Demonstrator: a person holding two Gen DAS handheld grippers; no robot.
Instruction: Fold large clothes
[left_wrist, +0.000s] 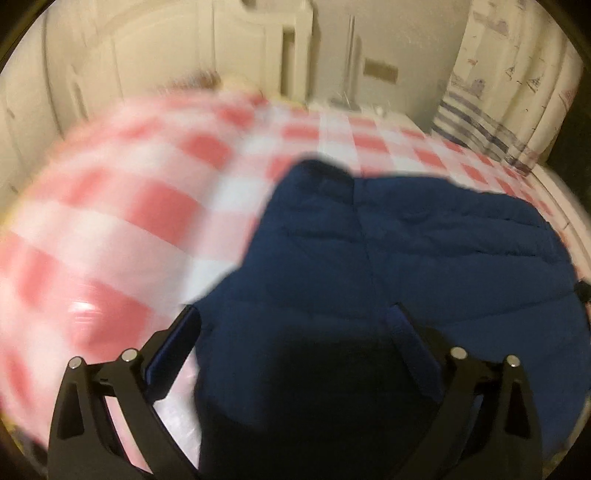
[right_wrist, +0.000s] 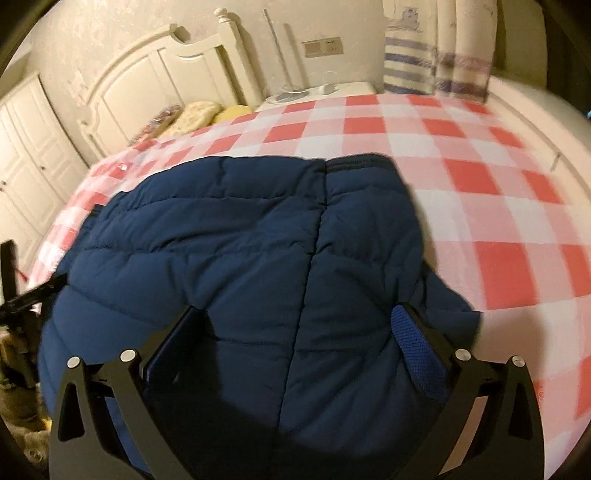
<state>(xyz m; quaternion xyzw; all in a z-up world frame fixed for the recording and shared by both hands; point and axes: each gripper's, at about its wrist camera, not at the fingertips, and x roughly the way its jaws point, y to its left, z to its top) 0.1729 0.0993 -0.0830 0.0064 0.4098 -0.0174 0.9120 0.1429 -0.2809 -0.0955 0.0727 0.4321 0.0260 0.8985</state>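
The jacket lies spread on the bed, near its foot, with both the left tool and right tool released above it, likely ready to pinch an edge for folding.

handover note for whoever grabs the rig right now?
Left hand-held gripper: open, over the near edge of the blue puffer jacket, holding nothing.
Right hand-held gripper: open, over the same jacket, no grip.
Jacket lies spread on the red-checked bedspread, zipper line facing up.
Done: jacket laid out. No fold visible yet.
Left: all folding.
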